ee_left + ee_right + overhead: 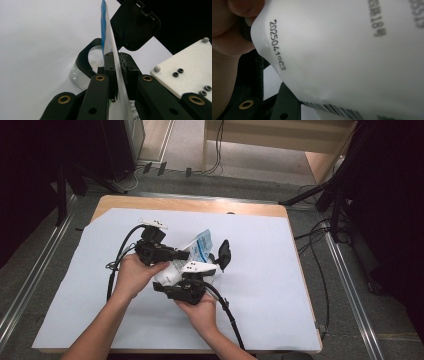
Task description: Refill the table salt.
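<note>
The left gripper [115, 66] fingers clamp the pouch [197, 251] edge upright above the open glass jar [82, 72], while the right gripper [186, 287] fingers' state cannot be told.

Both hands sit close together. The left gripper [116, 72] is pinched tight; the right gripper [192, 279] looks partly closed.

This is looking like a lab or test room. A wooden table [190, 204] is sitting on grey carpet, wearing a white sheet [260, 285]. Cables [218, 150] are trailing beyond the table, metal rails [350, 280] are running beside it, and dark stands [335, 195] are flanking it.
</note>
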Available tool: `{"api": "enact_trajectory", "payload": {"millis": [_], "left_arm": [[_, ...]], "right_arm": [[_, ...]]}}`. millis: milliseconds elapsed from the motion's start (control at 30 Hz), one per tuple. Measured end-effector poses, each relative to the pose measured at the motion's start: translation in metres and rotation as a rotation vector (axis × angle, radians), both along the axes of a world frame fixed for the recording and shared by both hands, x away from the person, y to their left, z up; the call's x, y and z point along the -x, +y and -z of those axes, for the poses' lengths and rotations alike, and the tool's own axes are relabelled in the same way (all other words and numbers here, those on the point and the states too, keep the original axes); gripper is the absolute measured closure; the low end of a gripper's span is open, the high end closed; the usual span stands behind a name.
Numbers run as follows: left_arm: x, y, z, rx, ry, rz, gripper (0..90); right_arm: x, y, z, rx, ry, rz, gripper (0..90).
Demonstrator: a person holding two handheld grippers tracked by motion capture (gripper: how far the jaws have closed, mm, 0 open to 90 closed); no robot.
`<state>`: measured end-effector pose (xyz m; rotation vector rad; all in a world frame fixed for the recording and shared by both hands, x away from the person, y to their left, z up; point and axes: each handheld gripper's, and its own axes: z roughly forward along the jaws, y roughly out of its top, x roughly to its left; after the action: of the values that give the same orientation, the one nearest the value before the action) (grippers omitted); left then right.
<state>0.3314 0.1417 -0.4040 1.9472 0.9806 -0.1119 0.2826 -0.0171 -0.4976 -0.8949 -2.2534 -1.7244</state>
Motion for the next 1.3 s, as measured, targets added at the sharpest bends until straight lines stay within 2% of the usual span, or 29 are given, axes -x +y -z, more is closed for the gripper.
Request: {"api": "enact_trajectory", "payload": {"millis": [133,300,467,700,833,1300], "left_arm": [[0.0005,0.0003,-0.0005,0.012,-0.001,-0.010,86.0],[0.0001,0.0008,-0.0006,0.011,0.003,-0.015,87.0],[0.0004,0.0013,-0.0012,0.014,0.005,-0.013,87.2],[0.0002,0.0013,-0.0014,0.017,0.002,-0.012,87.1],[0.0004,0.0010,-0.0016,0.023,0.002,-0.020,86.8],[0.0000,0.0001,-0.0006,0.014,-0.001,-0.023,86.8]], "right_arm": [[-0.0002,0.0004,-0.0011,0.003,-0.003,0.001,64.0],[0.0006,0.0023,-0.0035,0.034,-0.020,0.003,61.9],[0.0033,0.0040,-0.0048,0.064,-0.058,0.009,62.5],[0.0019,0.0030,-0.0051,0.051,-0.043,0.007,64.3],[-0.0005,0.0025,-0.0037,0.018,-0.018,-0.004,64.7],[-0.0015,0.0022,-0.0028,0.022,-0.015,-0.008,64.8]]}}
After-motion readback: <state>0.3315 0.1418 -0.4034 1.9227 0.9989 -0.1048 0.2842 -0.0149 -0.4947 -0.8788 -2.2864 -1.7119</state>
